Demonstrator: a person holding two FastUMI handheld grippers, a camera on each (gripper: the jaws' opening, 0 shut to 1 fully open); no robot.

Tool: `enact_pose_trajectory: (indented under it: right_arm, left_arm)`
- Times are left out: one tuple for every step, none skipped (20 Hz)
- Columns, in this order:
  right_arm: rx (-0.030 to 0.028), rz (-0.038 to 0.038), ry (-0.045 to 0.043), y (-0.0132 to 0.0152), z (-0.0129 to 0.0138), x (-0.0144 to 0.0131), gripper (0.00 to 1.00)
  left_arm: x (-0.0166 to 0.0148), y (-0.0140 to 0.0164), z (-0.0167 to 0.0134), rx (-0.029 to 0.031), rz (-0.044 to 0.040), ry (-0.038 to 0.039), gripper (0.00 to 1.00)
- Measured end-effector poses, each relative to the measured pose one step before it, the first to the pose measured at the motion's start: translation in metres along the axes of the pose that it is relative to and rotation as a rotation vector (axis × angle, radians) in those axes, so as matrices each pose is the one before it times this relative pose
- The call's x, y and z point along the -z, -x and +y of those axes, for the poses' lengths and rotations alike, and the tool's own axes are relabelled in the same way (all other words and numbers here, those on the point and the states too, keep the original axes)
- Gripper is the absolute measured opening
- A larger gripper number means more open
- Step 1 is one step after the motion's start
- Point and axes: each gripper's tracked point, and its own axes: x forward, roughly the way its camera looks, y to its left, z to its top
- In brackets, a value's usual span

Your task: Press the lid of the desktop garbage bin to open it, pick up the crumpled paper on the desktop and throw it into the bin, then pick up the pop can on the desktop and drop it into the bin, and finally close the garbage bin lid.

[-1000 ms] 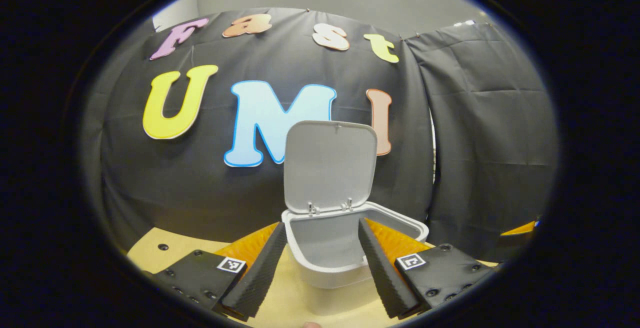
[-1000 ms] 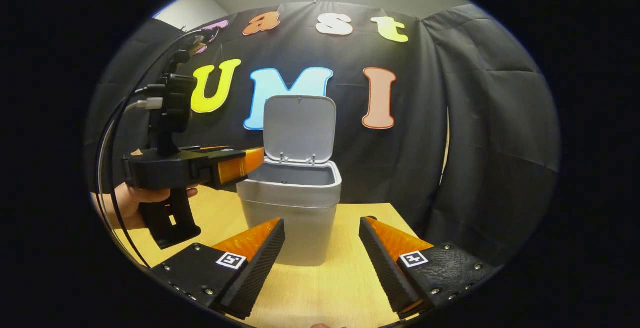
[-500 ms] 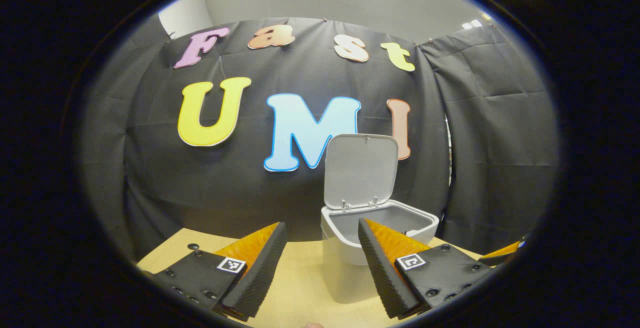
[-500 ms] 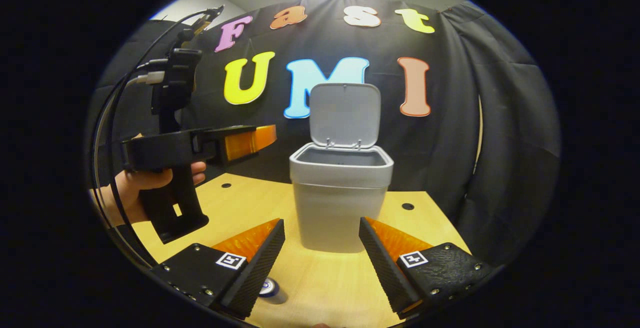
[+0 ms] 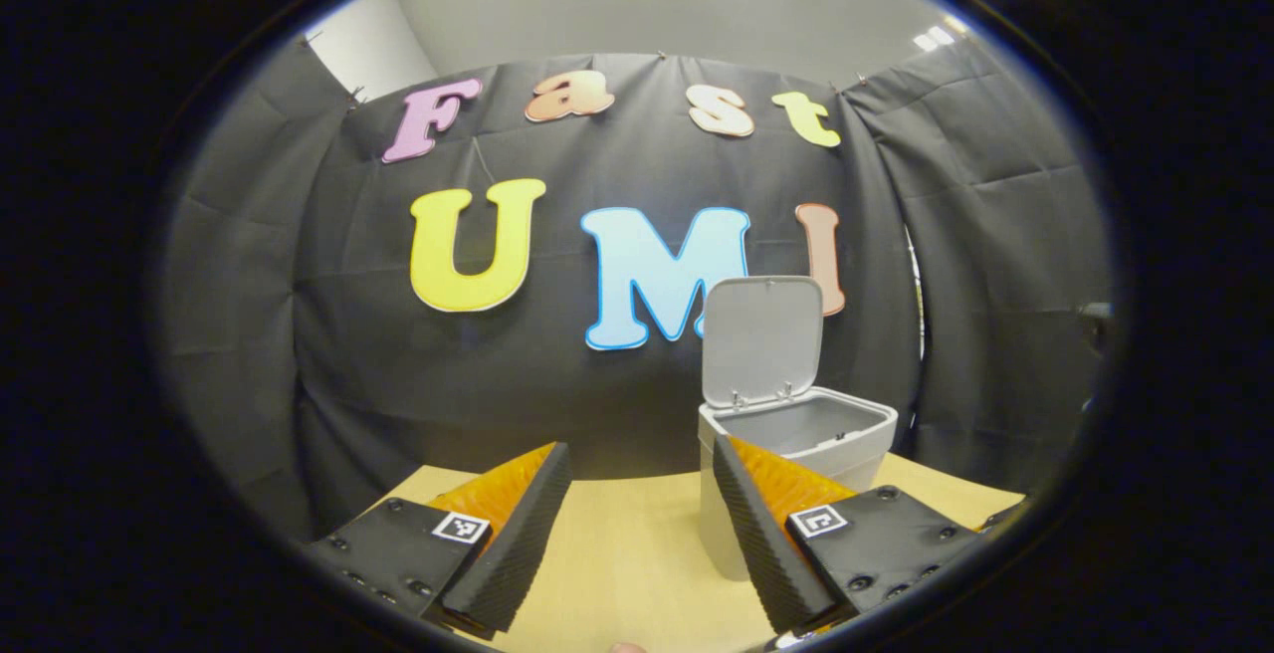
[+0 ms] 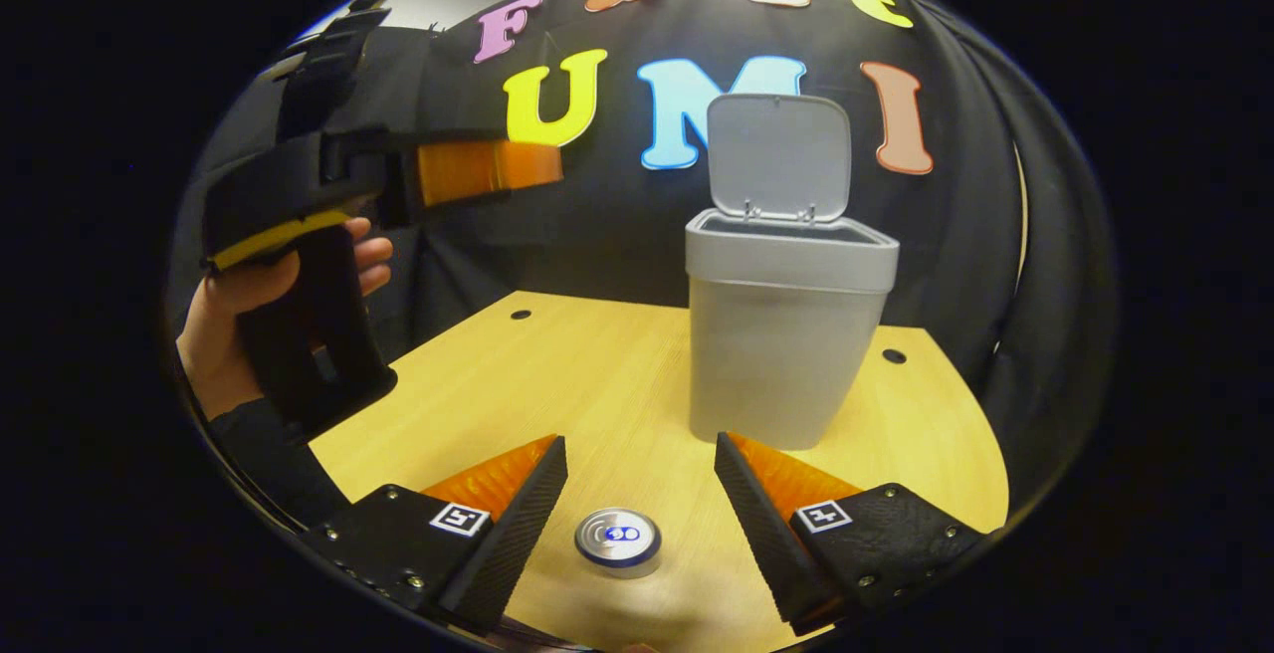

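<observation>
On the pale wooden desktop point(image 6: 597, 374) stands the garbage bin point(image 6: 786, 334), a smooth grey plastic tub with rounded corners that tapers slightly toward its base. Its flat lid point(image 6: 778, 157), a rounded rectangle, is hinged at the back rim and stands upright against the booth's black cloth wall. In the left gripper view the bin point(image 5: 796, 464) shows a smooth grey inner wall; what lies at the bottom is hidden. In front of the bin, nearer the right gripper point(image 6: 640, 509), the pop can point(image 6: 618, 539) stands upright, its round metal top facing up between the spread, ridged fingers, which do not touch it. To the left of the bin, a hand point(image 6: 234, 320) holds the left gripper point(image 6: 498, 165) raised above the desktop. In its own view the left gripper point(image 5: 637, 519) is spread wide with nothing between the wedge-shaped fingers.
</observation>
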Motion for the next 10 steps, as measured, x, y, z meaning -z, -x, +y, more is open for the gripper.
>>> enact_pose_trajectory:
  right_arm:
    - [-0.00169,0.02200,-0.00054,-0.00217,0.00231,0.00502,0.96]
    - [-0.00224,0.02325,0.00270,-0.00066,0.00286,0.00798,0.96]
    - [-0.00211,0.02073,0.00505,-0.00168,0.00172,0.00574,0.96]
    - [-0.00522,0.02468,0.00369,-0.00135,0.00219,0.00732,0.96]
    - [-0.00798,0.02703,0.00155,-0.00298,0.00248,0.00788,0.96]
    - [-0.00388,0.02984,0.00238,-0.00324,0.00219,0.00819,0.96]
    - [-0.00808,0.02643,0.00283,-0.00435,0.00221,0.00579,0.96]
    - [-0.00377,0.02833,0.00216,-0.00549,-0.00001,0.00390,0.96]
    - [-0.00583,0.02911,0.00487,-0.00485,-0.00042,0.00399,0.96]
    - [0.00634,0.03137,0.00605,-0.00368,-0.00223,0.00655,0.96]
  left_arm:
    - [-0.00063,0.00515,0.00388,-0.00459,0.00100,0.00619,0.96]
    - [-0.00102,0.00392,0.00480,-0.00532,-0.00201,0.00317,0.95]
    - [-0.00194,0.00413,0.00293,-0.00271,-0.00372,-0.00016,0.95]
    - [-0.00303,0.00334,0.00297,-0.00140,-0.00552,-0.00230,0.95]
    - [-0.00159,0.00306,0.00322,-0.00199,-0.00319,-0.00464,0.95]
    - [-0.00169,0.00172,0.00264,-0.00085,-0.00017,-0.00320,0.95]
    - [-0.00027,0.00250,0.00239,0.00173,-0.00197,0.00280,0.95]
    - [-0.00139,-0.00015,0.00133,0.00025,-0.00295,0.00359,0.95]
    - [0.00108,0.00014,0.00167,-0.00260,0.00344,0.00184,0.95]
    - [0.00176,-0.00046,0.00213,-0.00488,0.00617,0.00145,0.94]
